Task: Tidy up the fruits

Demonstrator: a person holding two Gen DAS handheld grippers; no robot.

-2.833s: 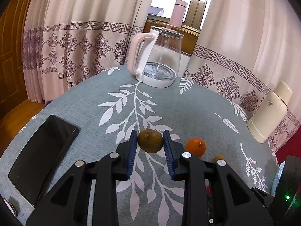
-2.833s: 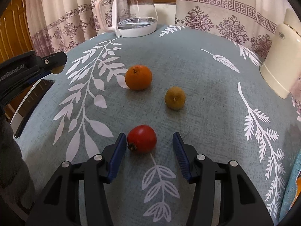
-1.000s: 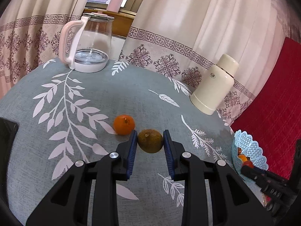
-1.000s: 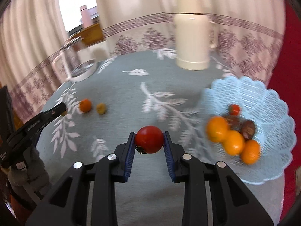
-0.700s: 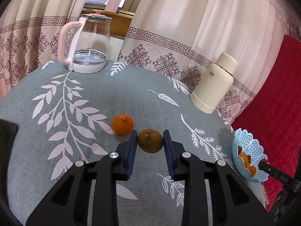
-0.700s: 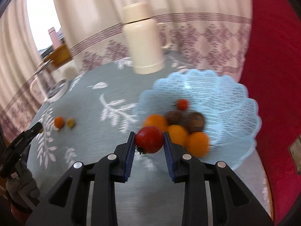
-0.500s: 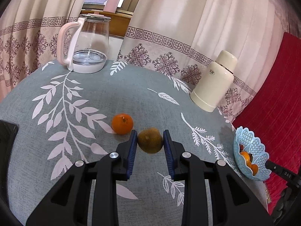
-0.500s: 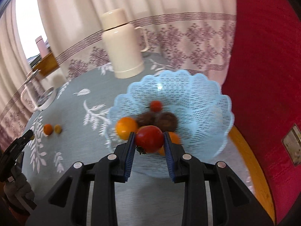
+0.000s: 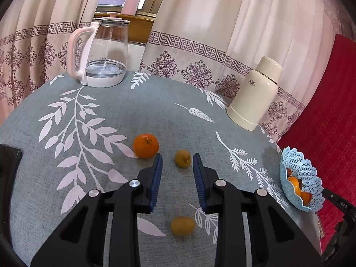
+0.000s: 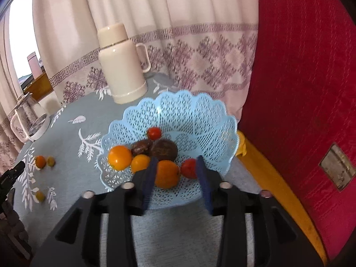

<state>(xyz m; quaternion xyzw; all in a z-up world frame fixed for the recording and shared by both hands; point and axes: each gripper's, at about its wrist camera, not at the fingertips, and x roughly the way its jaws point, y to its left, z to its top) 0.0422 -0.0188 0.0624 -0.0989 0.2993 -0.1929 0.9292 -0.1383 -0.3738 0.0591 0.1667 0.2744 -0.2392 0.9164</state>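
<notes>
My left gripper [image 9: 177, 174] is open and empty above the table. The brownish-yellow fruit [image 9: 182, 225] it held lies on the cloth below its jaws. A small yellow fruit [image 9: 183, 158] and an orange [image 9: 146, 145] lie just ahead. My right gripper [image 10: 175, 179] is open over the blue lattice basket [image 10: 200, 115]. The red tomato [image 10: 189, 168] lies in the basket beside an orange [image 10: 166, 174], with several other fruits behind. The basket also shows in the left wrist view [image 9: 299, 173].
A cream thermos [image 9: 254, 98] stands at the table's far right edge, also seen behind the basket [image 10: 121, 71]. A glass kettle [image 9: 103, 53] stands at the back left. A dark phone [image 9: 9, 153] lies at the left. A red chair [image 10: 300, 89] is right of the basket.
Both grippers have opened. The left one released the brownish-yellow fruit, which now lies on the cloth. The right one released the tomato into the basket.
</notes>
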